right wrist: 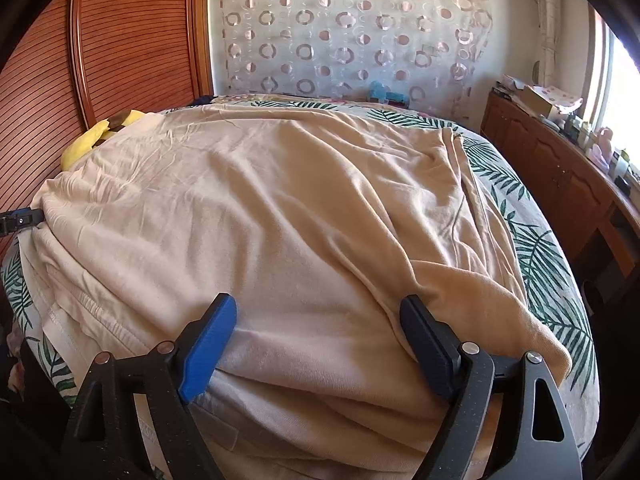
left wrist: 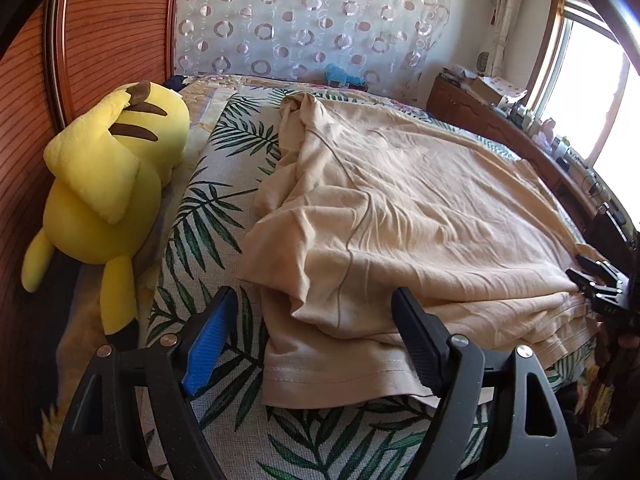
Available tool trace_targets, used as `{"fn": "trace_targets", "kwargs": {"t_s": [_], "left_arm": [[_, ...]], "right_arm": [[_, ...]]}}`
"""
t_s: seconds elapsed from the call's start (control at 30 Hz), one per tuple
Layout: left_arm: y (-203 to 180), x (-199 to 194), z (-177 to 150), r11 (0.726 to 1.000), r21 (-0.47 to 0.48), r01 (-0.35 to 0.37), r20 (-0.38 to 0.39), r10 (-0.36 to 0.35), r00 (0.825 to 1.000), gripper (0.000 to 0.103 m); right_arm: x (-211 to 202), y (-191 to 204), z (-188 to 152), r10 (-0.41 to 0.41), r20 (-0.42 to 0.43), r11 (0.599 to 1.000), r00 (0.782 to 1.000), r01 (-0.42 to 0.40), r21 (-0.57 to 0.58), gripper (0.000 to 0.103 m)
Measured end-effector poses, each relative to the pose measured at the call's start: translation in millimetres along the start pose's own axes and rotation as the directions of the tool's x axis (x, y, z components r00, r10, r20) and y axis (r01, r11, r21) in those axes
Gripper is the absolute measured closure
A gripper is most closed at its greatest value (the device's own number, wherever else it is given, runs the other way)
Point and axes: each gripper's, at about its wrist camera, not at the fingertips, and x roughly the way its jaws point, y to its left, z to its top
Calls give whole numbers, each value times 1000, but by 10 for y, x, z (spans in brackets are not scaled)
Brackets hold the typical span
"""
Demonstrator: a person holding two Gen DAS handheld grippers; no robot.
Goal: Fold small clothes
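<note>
A beige garment (left wrist: 400, 208) lies spread and rumpled on a bed with a palm-leaf cover (left wrist: 208, 216); it fills the right wrist view (right wrist: 260, 220). My left gripper (left wrist: 316, 320) is open at the garment's near left hem corner, jaws wide apart, the cloth between and under them. My right gripper (right wrist: 320, 328) is open over the near right edge, its right finger (right wrist: 428, 336) against a raised fold. The right gripper also shows in the left wrist view (left wrist: 596, 284) at the garment's right edge. The left gripper's tip shows in the right wrist view (right wrist: 24, 218).
A yellow plush toy (left wrist: 108, 184) lies at the bed's left against a wooden headboard (left wrist: 100, 32). A wooden cabinet (right wrist: 560, 176) with clutter stands on the right under a bright window (left wrist: 592, 92). A patterned curtain (right wrist: 340, 28) hangs behind.
</note>
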Motion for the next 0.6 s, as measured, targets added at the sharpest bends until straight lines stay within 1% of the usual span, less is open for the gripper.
{"fn": "trace_targets", "kwargs": {"t_s": [0.03,0.07,0.1,0.13,0.17,0.2,0.23,0.27,0.33,0.43,0.5,0.6], "left_arm": [[6,-1,-1,1000,-2,10,2,-10,1000,34],[1,-1,1,1000,-3,16,2,-16,1000,36],[-6,2,6,1000,-6,22,2,-22,1000,41],[-4,3,5,1000,-10,29,2,-29,1000,48],[-10,4,3,999,-15,39,2,-39,999,52],[-24,5,4,999,-17,42,2,-42,999,58],[-34,6,3,999,-19,44,2,-44,999,67],[-39,11,0,999,-20,45,1,-45,999,71],[-49,23,-4,998,-27,56,-3,-56,998,95],[-83,-6,18,998,-33,61,14,-60,998,96],[-141,-95,70,997,-30,67,51,-65,997,97],[-291,-253,184,996,-2,93,97,-92,991,97]], "right_arm": [[-3,-13,1,0,0,1000,1000,0,0,17],[-8,-12,-5,0,1,1000,1000,0,3,17],[-11,-25,-7,2,2,1000,1000,-2,4,17],[-14,-28,-10,1,3,1000,1000,-1,3,17],[-17,-41,-10,3,4,1000,1000,-3,1,17],[-18,-48,-9,4,4,1000,1000,-4,2,17],[-19,-44,-9,3,4,1000,1000,-3,1,16],[-19,-41,-11,2,4,1000,1000,-1,-2,16],[-23,-58,-12,6,3,1000,1000,-6,-6,16],[-31,-82,-10,11,3,1000,1000,-11,-12,16],[-37,-93,-4,13,2,1000,1000,-13,-14,16],[-78,-142,-13,12,5,1000,1000,-12,-7,16]]}}
